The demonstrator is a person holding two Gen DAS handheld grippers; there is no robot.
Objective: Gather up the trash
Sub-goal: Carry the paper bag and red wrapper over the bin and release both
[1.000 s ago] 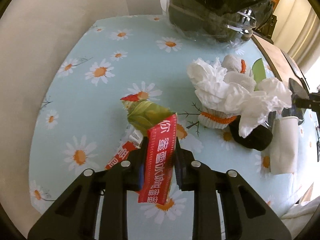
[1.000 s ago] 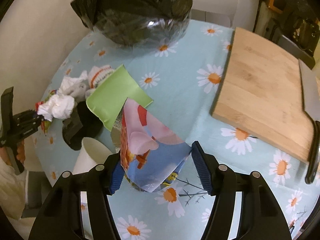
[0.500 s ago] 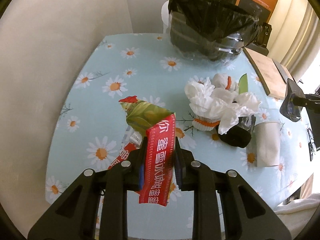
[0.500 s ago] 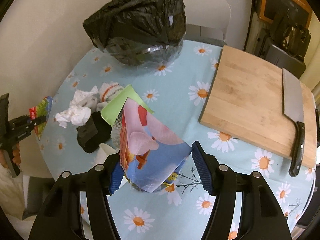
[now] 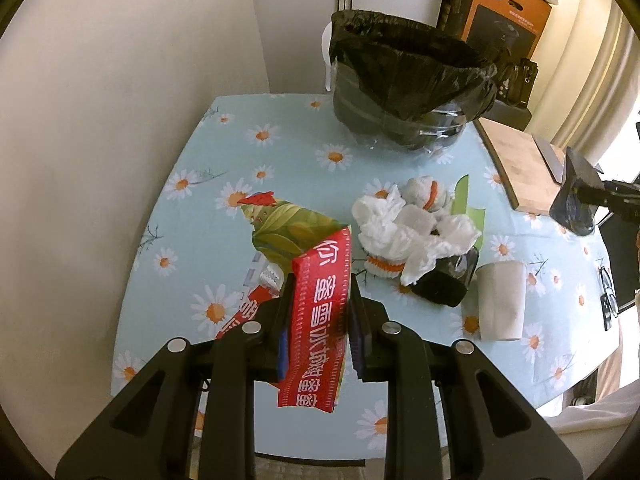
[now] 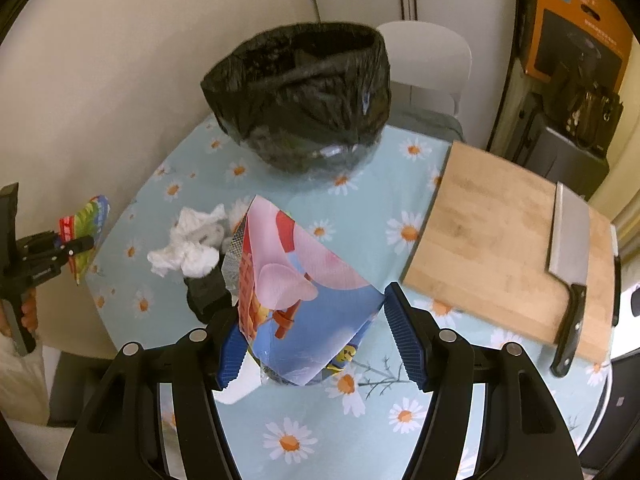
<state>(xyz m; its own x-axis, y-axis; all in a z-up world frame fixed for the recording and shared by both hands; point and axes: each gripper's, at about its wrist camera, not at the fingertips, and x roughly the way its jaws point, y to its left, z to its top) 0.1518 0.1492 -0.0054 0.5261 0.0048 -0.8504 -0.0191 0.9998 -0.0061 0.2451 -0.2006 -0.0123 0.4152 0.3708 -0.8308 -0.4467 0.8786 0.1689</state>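
Note:
My left gripper (image 5: pixel 319 312) is shut on a red and green snack wrapper (image 5: pixel 316 320) and holds it high above the table. It also shows in the right wrist view (image 6: pixel 82 226). My right gripper (image 6: pixel 316 344) is shut on a blue and pink chip bag (image 6: pixel 292 304), also lifted. A black-lined trash bin (image 5: pixel 404 84) stands at the table's far side, and shows in the right wrist view (image 6: pixel 304 92). Crumpled white tissues (image 5: pixel 400 224), a black lump (image 5: pixel 444 284), a white paper cup (image 5: pixel 500 300) and a green wrapper (image 5: pixel 468 208) lie on the table.
A daisy-print tablecloth (image 5: pixel 224 184) covers the table beside a wall on the left. A wooden cutting board (image 6: pixel 500 240) with a cleaver (image 6: pixel 568 268) lies at the right. A white chair (image 6: pixel 432 68) stands behind the bin.
Both grippers have risen well above the table with their wrappers still held; the table and bin now look smaller and farther below.

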